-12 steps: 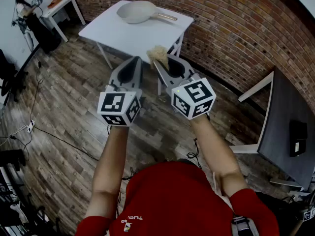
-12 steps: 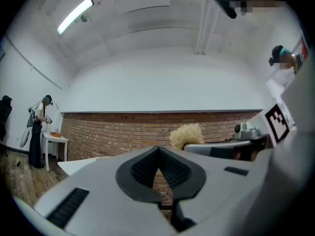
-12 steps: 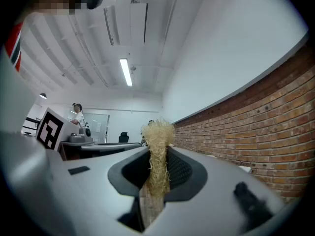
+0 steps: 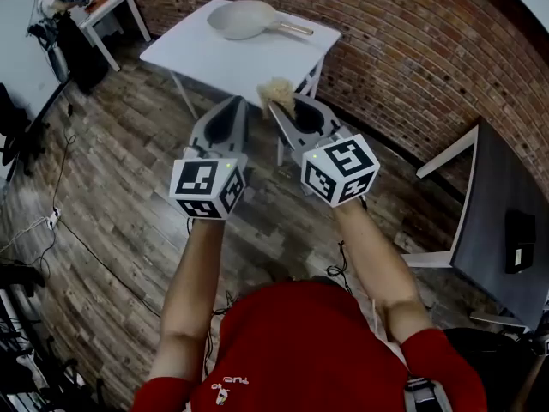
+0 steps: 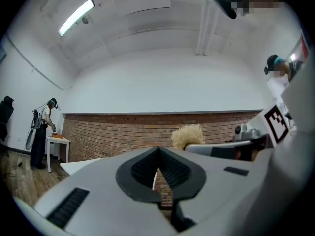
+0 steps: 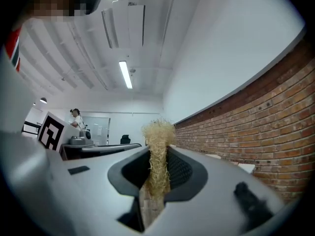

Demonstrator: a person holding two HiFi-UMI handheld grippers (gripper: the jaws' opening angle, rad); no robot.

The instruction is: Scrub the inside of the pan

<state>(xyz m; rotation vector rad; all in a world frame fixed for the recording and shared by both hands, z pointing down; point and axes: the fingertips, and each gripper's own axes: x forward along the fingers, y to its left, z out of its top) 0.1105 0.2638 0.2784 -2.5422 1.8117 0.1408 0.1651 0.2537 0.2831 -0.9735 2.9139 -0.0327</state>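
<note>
**Ahead of both grippers, the pan sits untouched on the white table**

Far to the left of the left gripper (image 4: 238, 103), a small white side table (image 4: 116, 7) stands against the wall with a person (image 5: 46, 129) beside it. Dark cables (image 4: 77, 239) trail over the wooden plank floor (image 4: 111, 161) on that side, with open floor between them and the grippers.

The left gripper (image 5: 158, 149) is held up in the air, its jaws together at the tips with nothing between them. Just beside it, the right gripper (image 4: 274, 106) is clamped on a straw-coloured fibrous scrubber (image 4: 276, 90), whose tuft (image 6: 158, 134) sticks out past the jaw tips.

Straight ahead of both, well apart from them, stands a white square table (image 4: 214, 58) with its near edge facing the grippers. The pale round pan (image 4: 243, 18) with a brass-coloured handle lies toward its far side, handle pointing right. A red brick wall (image 4: 412, 50) runs close behind that table and on to the right.

Right of the right gripper, a dark grey table (image 4: 497, 221) with white legs narrows the floor.

Each cube carries black-and-white square markers. Small white print on the person's red shirt (image 4: 300, 350) is too small to read.
</note>
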